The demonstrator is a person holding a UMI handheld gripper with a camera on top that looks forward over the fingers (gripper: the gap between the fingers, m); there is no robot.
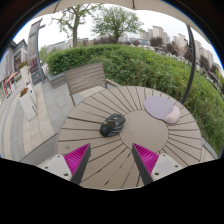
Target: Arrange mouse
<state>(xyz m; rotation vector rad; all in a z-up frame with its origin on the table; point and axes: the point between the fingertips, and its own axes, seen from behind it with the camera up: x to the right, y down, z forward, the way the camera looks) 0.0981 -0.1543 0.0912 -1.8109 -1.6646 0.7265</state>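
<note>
A black computer mouse (112, 124) lies on a round wooden slatted table (95, 155), ahead of my fingers and a little left of the middle. A round pale lilac mouse pad (161, 107) lies at the table's far right. My gripper (111, 163) is open and empty over the near part of the table. Its magenta pads (76, 157) stand wide apart, with only bare table between them. The mouse is well beyond the fingertips and apart from the pad.
A wooden bench (85, 78) stands beyond the table's far left edge. A green hedge (150, 65) runs behind the table. A thin pole (191, 60) rises at the right. Paved ground (25, 115) lies to the left.
</note>
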